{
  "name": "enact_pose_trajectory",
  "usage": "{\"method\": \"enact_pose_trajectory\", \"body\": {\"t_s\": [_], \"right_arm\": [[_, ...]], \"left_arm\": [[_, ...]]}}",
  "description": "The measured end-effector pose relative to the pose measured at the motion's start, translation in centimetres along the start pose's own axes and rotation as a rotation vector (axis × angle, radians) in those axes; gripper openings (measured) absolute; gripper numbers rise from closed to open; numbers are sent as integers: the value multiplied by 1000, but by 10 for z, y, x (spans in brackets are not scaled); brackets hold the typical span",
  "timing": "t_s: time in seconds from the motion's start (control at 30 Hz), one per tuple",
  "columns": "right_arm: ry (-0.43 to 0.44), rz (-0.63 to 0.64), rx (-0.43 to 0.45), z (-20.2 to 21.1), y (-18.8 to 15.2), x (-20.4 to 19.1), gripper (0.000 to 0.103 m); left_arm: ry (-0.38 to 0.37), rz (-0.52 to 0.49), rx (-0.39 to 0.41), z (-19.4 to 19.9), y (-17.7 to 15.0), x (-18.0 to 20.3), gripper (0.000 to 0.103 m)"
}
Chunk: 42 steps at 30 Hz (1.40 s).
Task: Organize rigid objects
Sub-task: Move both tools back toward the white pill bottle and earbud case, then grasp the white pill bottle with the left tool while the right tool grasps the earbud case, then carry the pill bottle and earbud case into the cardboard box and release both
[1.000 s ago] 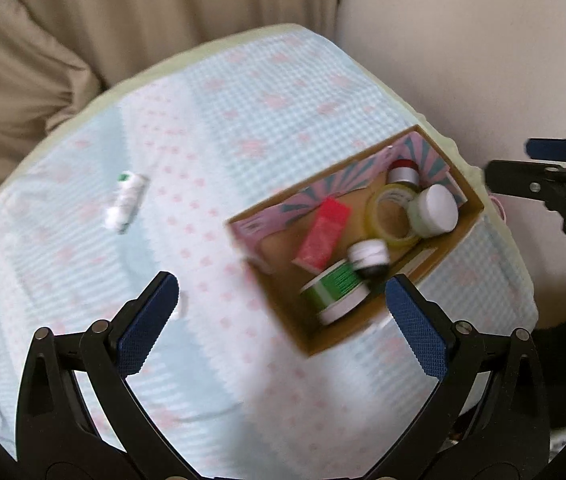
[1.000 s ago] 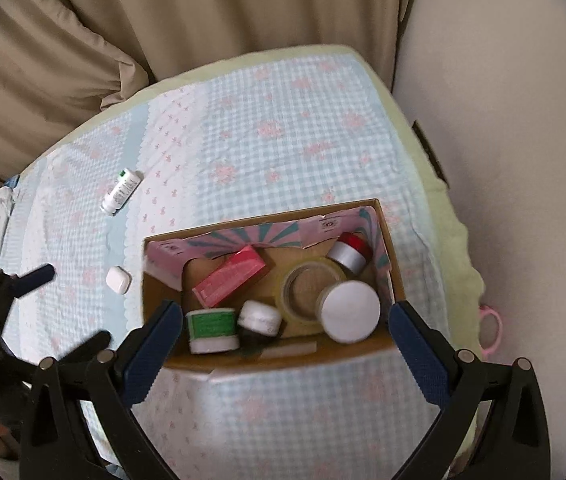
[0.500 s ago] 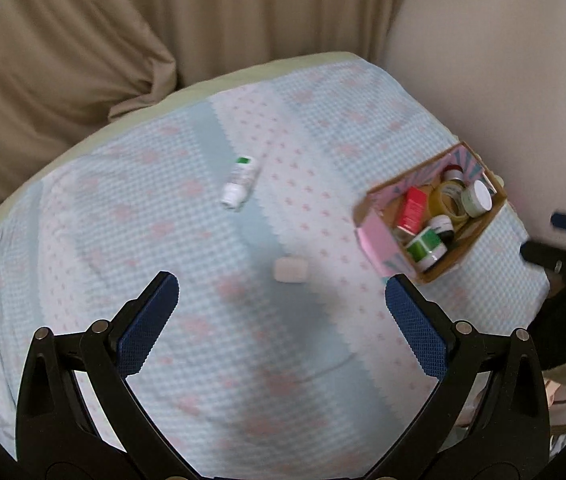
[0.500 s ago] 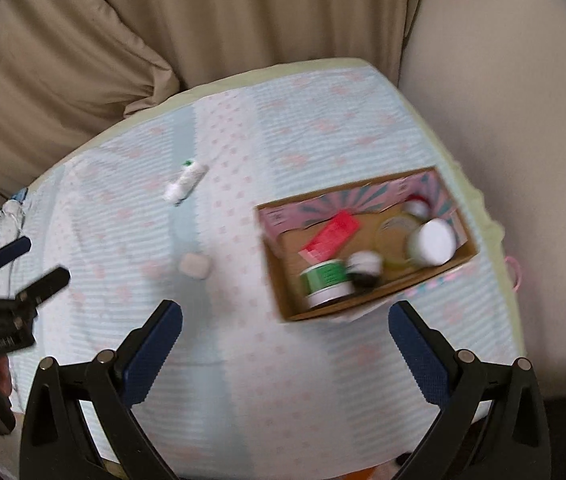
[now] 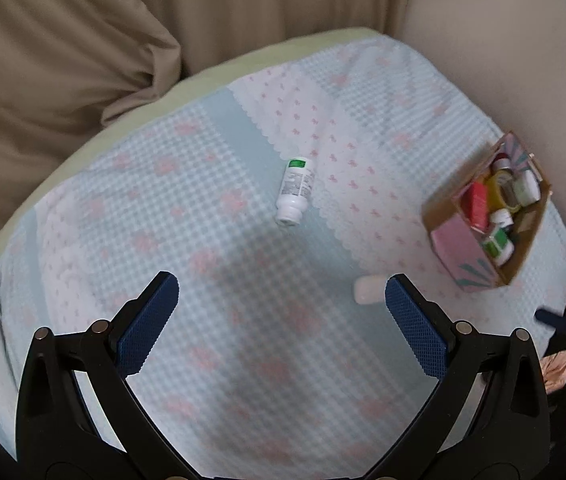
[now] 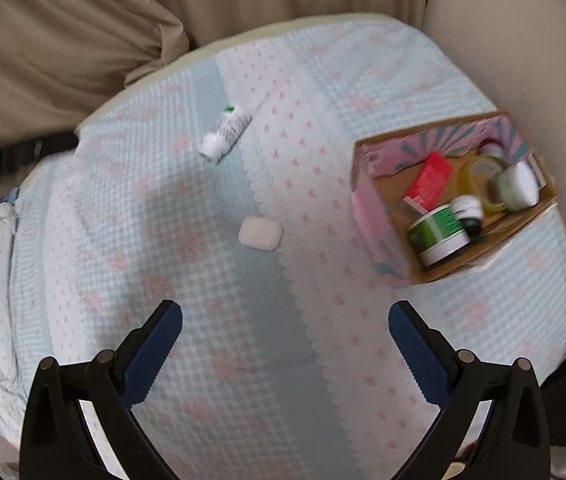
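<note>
— What's on the bed from where you stand?

— A blue-and-white gingham cloth with pink bows [image 6: 323, 360] covers it. A white pill bottle with a green label [image 5: 295, 190] lies on its side toward the far middle, cap end pointing nearer. Nearer and to the right of it lies a small white rounded case [image 6: 261, 233], flat on the cloth, well apart from the bottle.

— And the box?

— A cardboard box with pink patterned flaps [image 6: 375, 216] sits at the right edge of the bed, near the wall. Inside I can make out a red carton [image 6: 431, 180], a green-banded jar [image 6: 439, 234], a small black-and-white jar [image 6: 469, 210], a roll of yellowish tape [image 6: 479, 178] and a white-lidded jar [image 6: 521, 184]. They're packed close; the picture is too blurred to say which ones touch.

— The tools?

— The left gripper [image 5: 282, 308] hangs over the near part of the cloth, blue pads spread wide, nothing between them. The white case shows just beside its right pad in that view. The right gripper [image 6: 285, 338] is likewise spread wide and empty, with the case beyond its tips and the box off to the right.

— Behind the bed?

— Beige curtains [image 5: 243, 8] and a tan pillow [image 5: 51, 60] at the far left.
</note>
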State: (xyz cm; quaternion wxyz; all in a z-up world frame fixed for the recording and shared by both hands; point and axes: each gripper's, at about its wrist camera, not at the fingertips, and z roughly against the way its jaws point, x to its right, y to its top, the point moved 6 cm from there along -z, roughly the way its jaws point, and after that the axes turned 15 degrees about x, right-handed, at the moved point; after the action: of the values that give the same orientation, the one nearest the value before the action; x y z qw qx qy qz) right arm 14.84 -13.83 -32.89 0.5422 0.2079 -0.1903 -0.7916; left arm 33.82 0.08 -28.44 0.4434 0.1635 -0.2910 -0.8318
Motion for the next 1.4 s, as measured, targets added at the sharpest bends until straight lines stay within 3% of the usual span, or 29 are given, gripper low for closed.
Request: {"method": "enact_pose_trajectory", "body": {"t_s": [0.33, 0.5, 0.57, 0.8, 0.87, 0.93, 1.07, 1.13, 1.4], "right_arm": [[-60, -120, -10, -103, -15, -16, 102], [-138, -125, 12, -151, -20, -21, 95], [-147, -163, 7, -165, -22, -21, 88], [-178, -209, 24, -195, -22, -21, 83], [-183, -217, 30, -198, -19, -19, 81], [-187, -215, 16, -203, -18, -19, 72], [-183, -220, -11, -211, -18, -20, 57], [-199, -200, -22, -213, -19, -21, 56], [-188, -176, -15, -213, -19, -25, 56]], "left_arm": [[-75, -134, -143, -165, 21, 12, 103], [-103, -205, -201, -234, 17, 26, 97], [-119, -210, -222, -255, 12, 29, 95], [-138, -202, -259, -287, 0, 35, 87], [-142, -205, -264, -291, 1, 36, 76], [-146, -206, -272, -295, 2, 36, 75], [-162, -193, -283, -303, 7, 36, 55], [-179, -188, -287, -307, 13, 36, 48], [-171, -221, -274, -310, 19, 42, 47]]}}
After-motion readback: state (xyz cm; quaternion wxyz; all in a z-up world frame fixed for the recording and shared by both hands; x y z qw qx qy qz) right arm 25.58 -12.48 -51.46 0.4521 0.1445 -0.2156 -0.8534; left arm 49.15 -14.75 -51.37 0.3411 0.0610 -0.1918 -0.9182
